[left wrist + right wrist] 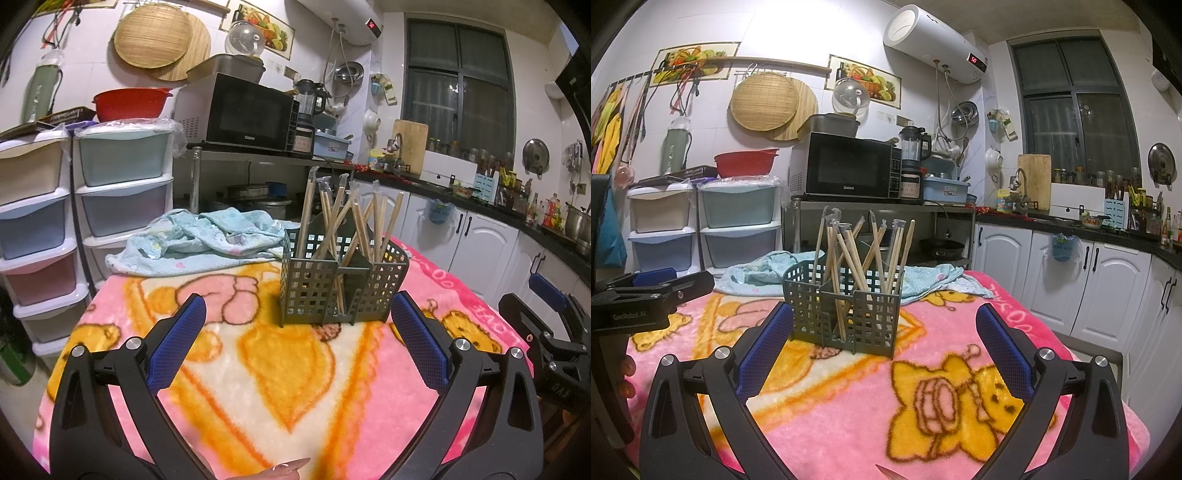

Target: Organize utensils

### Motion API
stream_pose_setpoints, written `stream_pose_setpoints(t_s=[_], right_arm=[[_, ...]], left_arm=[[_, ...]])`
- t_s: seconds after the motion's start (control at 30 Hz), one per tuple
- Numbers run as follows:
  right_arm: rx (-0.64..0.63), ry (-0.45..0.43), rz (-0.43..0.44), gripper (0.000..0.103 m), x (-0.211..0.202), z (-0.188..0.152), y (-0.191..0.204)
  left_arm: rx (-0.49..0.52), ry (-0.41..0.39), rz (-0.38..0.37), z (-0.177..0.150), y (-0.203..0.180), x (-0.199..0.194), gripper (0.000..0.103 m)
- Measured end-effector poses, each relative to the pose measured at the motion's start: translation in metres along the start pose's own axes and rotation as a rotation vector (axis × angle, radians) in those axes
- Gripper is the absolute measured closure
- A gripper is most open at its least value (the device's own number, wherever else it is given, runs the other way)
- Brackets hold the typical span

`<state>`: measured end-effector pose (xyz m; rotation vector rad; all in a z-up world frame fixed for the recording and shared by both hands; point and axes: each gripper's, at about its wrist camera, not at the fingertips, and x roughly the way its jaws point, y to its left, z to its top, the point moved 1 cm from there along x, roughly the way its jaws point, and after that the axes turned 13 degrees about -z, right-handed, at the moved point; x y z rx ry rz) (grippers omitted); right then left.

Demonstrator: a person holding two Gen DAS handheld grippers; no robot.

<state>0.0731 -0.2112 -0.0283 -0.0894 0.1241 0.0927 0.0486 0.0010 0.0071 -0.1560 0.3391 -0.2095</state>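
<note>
A dark green perforated utensil holder (341, 284) (846, 314) stands upright on the pink cartoon blanket (280, 369) (849, 398). Several wooden chopsticks (343, 221) (864, 254) lean in its compartments, some with plastic-wrapped tips. My left gripper (297, 312) is open just short of the holder, nothing between its blue pads (177, 343). My right gripper (884, 321) is open too, its fingers (1004, 354) either side of the holder's near face but apart from it. The right gripper (546, 325) shows at the left wrist view's right edge, the left gripper (646, 291) at the right wrist view's left edge.
A crumpled light blue cloth (199, 240) (923, 277) lies on the table behind the holder. Stacked plastic drawers (122, 192) stand at the left, a microwave (251, 114) on a metal shelf behind. White cabinets (1071, 280) and a crowded counter run along the right.
</note>
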Motion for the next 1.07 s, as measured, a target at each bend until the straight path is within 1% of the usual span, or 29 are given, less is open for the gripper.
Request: stream_pose_setpoints(t_s=[0.3, 0.53, 0.63, 0.8, 0.87, 0.93, 1.0, 1.03, 1.07], right_arm=[[-0.002, 0.001, 0.0, 0.006, 0.0, 0.0, 0.0], [0.0, 0.015, -0.008, 0.006, 0.004, -0.004, -0.002], [0.009, 0.033, -0.024, 0.006, 0.009, -0.005, -0.006], [0.027, 0.068, -0.054, 0.006, 0.023, -0.004, -0.021], [0.032, 0.117, -0.058, 0.006, 0.037, -0.003, -0.03], [0.031, 0.211, -0.057, 0.006, 0.064, -0.005, -0.044], [0.015, 0.32, -0.068, 0.006, 0.096, -0.012, -0.057], [0.02, 0.376, -0.086, 0.006, 0.113, -0.017, -0.065], [0.018, 0.462, -0.117, 0.006, 0.136, -0.027, -0.076]], left_arm=[[0.0, 0.0, 0.002, 0.0, -0.001, 0.0, 0.011], [-0.016, 0.022, -0.015, -0.003, 0.001, 0.006, 0.011], [-0.022, 0.051, 0.017, -0.002, 0.004, 0.012, 0.011], [-0.052, 0.082, 0.036, 0.003, 0.021, 0.019, 0.011], [-0.062, 0.114, 0.056, 0.006, 0.034, 0.025, 0.011], [-0.085, 0.167, 0.09, 0.009, 0.054, 0.037, 0.011], [-0.114, 0.256, 0.17, 0.012, 0.087, 0.062, 0.011], [-0.122, 0.301, 0.213, 0.012, 0.103, 0.076, 0.011], [-0.13, 0.329, 0.244, 0.012, 0.115, 0.086, 0.011]])
